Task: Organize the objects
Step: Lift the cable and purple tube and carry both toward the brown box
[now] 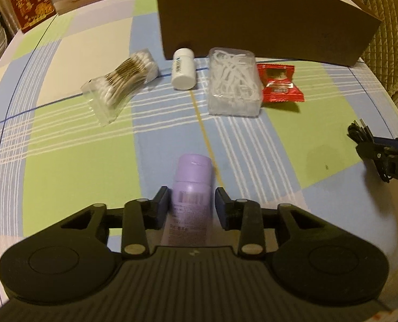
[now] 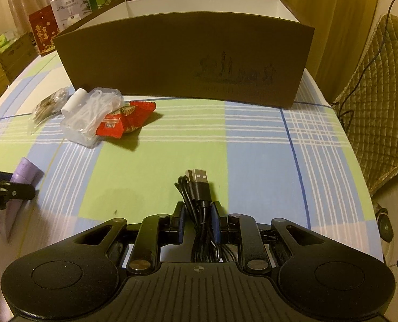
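Tongs: your left tongs (image 1: 191, 205) clamp the lilac plastic bottle (image 1: 190, 187), right tongs (image 2: 197, 221) the coiled black USB cable (image 2: 199, 196); clear the brown cardboard box's (image 2: 183, 56) wall before releasing.

Your two wrist views: each low over the table (image 1: 64, 161), facing the brown box (image 2: 183, 56); both share the red packet (image 1: 279, 81) and box.
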`<state>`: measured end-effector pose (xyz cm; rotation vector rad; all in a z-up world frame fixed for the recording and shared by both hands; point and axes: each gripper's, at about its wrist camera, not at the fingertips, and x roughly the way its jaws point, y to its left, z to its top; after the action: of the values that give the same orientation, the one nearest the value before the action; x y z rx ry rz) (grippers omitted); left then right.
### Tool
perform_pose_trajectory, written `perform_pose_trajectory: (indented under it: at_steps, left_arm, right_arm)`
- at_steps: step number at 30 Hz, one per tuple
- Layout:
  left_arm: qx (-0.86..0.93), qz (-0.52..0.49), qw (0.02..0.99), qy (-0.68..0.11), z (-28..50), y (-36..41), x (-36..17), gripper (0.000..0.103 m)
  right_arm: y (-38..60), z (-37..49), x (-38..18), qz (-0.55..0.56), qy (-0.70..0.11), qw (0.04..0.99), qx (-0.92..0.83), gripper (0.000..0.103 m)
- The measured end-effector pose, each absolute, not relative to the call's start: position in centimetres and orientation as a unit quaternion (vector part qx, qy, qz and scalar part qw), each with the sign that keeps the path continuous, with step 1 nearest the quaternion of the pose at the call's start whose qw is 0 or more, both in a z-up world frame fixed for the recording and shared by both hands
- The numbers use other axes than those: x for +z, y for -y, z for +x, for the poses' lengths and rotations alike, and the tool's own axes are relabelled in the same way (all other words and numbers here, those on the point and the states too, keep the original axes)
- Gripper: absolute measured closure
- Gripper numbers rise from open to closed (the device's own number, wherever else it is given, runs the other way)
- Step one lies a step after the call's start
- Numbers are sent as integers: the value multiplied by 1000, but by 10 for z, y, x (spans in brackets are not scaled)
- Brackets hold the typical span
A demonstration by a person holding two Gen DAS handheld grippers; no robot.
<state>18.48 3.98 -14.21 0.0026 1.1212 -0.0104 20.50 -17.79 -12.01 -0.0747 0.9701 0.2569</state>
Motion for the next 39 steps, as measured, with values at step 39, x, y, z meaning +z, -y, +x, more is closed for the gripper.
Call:
perform_pose_trajectory:
  at_steps: [39]
  left_arm:
    - [4, 4, 894, -448, 160, -13, -80, 77]
  right_arm:
    - [181, 185, -73, 3, -430, 885, 179, 91]
